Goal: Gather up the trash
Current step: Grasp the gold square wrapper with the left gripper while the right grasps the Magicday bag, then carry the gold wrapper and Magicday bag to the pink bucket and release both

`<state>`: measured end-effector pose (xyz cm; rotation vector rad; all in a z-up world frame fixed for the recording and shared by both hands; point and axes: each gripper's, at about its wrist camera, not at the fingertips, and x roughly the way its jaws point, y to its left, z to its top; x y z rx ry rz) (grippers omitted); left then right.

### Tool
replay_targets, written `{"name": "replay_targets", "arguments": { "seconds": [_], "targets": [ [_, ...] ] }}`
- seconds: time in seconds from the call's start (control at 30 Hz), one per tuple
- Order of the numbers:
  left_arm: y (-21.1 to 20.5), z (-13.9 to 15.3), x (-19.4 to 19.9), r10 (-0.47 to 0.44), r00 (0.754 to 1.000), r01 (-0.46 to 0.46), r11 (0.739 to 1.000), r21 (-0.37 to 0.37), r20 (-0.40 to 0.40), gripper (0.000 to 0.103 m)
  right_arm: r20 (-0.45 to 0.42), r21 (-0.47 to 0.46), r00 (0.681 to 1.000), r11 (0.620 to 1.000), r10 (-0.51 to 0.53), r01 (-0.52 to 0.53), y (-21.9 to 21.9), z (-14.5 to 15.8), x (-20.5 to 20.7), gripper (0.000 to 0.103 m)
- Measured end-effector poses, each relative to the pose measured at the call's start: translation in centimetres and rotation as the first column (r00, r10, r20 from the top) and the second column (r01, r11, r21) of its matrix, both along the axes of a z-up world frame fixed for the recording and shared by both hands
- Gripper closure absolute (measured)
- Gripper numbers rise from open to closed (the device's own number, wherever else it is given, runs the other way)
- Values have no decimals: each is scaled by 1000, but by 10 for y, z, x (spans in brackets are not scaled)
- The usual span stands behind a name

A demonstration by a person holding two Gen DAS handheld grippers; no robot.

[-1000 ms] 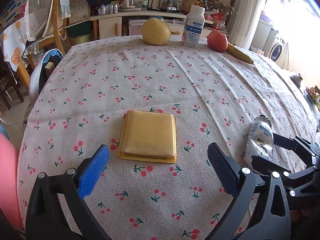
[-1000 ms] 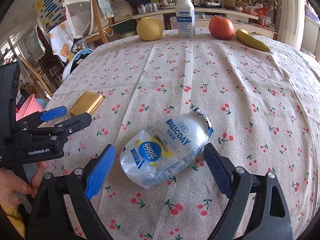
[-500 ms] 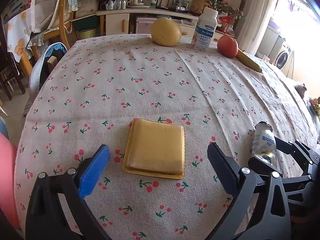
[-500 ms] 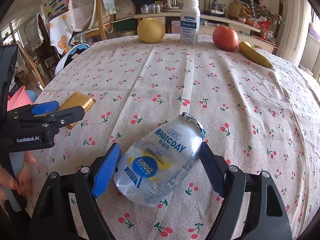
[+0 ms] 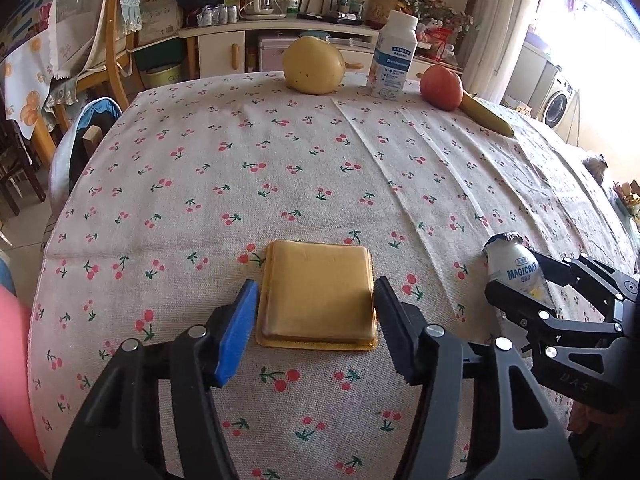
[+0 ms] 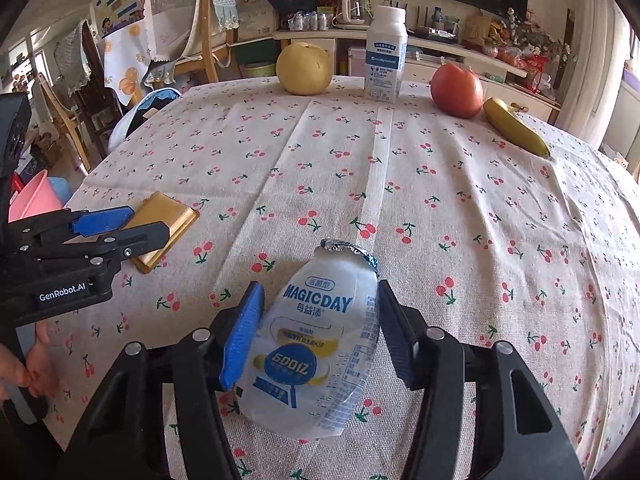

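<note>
Both tongs have just been closing: left tongs (image 5: 316, 316) bracket the flat golden packet (image 5: 318, 292), seemingly touching its edges, while right tongs (image 6: 320, 332) squeeze the crumpled MAGICDAY bottle (image 6: 316, 344). Both pieces lie on the near surface (image 6: 440, 200), probably for lifting together.

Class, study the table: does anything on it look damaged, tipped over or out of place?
Yes. The MAGICDAY bottle lies on its side, crumpled, its foil lid torn, between the right tongs. The flat gold packet between the left tongs also looks like litter. The milk bottle stands upright beside whole fruit.
</note>
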<state>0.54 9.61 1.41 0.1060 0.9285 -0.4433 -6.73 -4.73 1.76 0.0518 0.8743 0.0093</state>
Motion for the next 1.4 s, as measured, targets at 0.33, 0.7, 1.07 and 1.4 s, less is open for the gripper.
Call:
{"name": "replay_targets", "arguments": {
  "seconds": [0.33,0.7,1.07,1.4],
  "targets": [
    [1,6,-4,-5,1000,6,1000,-25,17,43,-16,-11,1000,1000,8,-9,3,-2,3,40],
    [14,21,-6,22,999,-18,996,-91,46,43,-12,-24,1000,1000,15,-16,5,-2,4,44],
    [42,37,-10,64,996,-52,986,-157,70,43,25,11,997,998,66,-67,25,6,3,47],
    [82,54,-14,147,984,-122,968,-218,103,43,56,59,991,990,125,-128,56,21,5,48]
  ]
}}
